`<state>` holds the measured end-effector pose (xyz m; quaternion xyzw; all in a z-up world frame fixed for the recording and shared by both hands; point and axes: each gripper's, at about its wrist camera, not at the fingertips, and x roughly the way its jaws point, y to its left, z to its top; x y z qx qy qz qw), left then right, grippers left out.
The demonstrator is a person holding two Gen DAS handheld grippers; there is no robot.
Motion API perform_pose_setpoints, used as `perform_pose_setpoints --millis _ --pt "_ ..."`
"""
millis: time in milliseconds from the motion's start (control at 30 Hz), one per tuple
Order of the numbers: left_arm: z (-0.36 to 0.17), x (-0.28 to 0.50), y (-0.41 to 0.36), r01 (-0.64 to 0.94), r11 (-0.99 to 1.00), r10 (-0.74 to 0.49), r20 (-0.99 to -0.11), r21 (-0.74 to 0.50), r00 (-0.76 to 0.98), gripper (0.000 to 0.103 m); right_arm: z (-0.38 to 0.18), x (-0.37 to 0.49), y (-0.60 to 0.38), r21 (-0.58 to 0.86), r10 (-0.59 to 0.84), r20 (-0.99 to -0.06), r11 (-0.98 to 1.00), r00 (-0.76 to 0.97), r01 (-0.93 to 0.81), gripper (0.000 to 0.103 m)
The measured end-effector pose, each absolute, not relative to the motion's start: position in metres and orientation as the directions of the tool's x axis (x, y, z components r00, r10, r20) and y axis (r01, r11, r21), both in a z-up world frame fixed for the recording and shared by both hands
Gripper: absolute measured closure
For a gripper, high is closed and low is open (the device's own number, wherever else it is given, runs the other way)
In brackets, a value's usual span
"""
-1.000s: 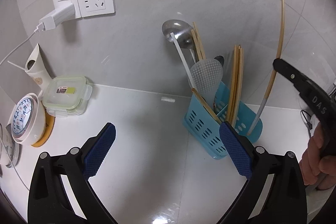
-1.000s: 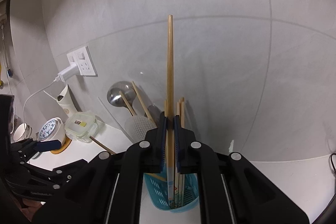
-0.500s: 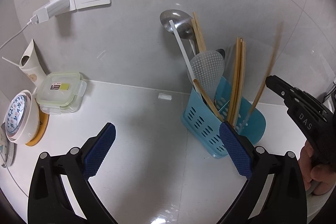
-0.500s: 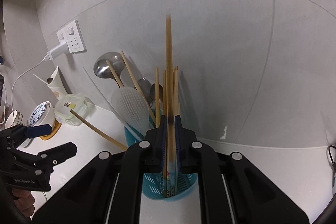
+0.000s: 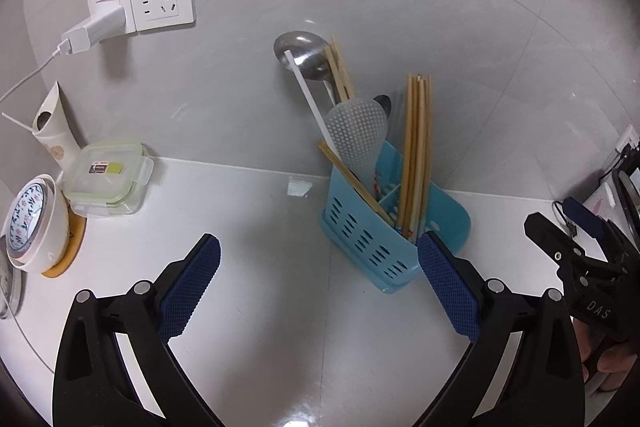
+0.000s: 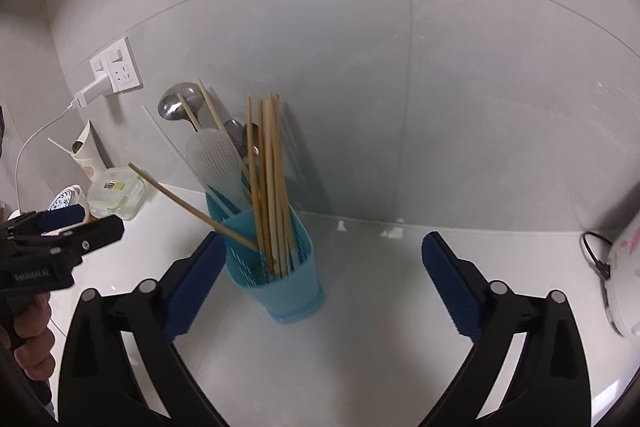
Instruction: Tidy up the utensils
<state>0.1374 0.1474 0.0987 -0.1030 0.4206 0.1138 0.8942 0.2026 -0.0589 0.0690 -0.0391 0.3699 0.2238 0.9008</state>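
A blue utensil holder [image 5: 394, 227] stands on the white counter by the wall; it also shows in the right wrist view [image 6: 276, 259]. It holds a bundle of wooden chopsticks [image 5: 418, 147], a steel ladle [image 5: 300, 53], a white rice paddle [image 5: 356, 133] and one chopstick leaning out to the left [image 6: 188, 205]. My left gripper [image 5: 318, 283] is open and empty, in front of the holder. My right gripper [image 6: 322, 287] is open and empty, just in front of the holder, which sits toward its left finger.
At the left stand a lidded food container [image 5: 106, 181], a patterned bowl on a coaster [image 5: 32, 223] and a paper cup [image 5: 52, 131]. A wall socket with a plugged charger [image 5: 140, 3] is above. A white appliance [image 6: 624, 283] sits at the right.
My right gripper lowered the chopstick into the holder, opened, let it go and drew back. The chopstick now stands with the bundle. The left gripper stayed open.
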Motion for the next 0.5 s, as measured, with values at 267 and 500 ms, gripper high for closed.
perform_pose_setpoints --millis 267,500 --pt "0.088 0.122 0.134 -0.269 0.96 0.104 -0.794 -0.078 0.6 0.006 0.055 0.186 -0.071 0.071 0.305 -0.74 0.922 0.599 -0.381 0.008" --pt "0.081 0.117 0.131 -0.266 0.96 0.091 -0.806 -0.085 0.586 0.006 0.05 0.179 -0.072 0.075 0.305 -0.754 0.92 0.582 -0.385 0.008"
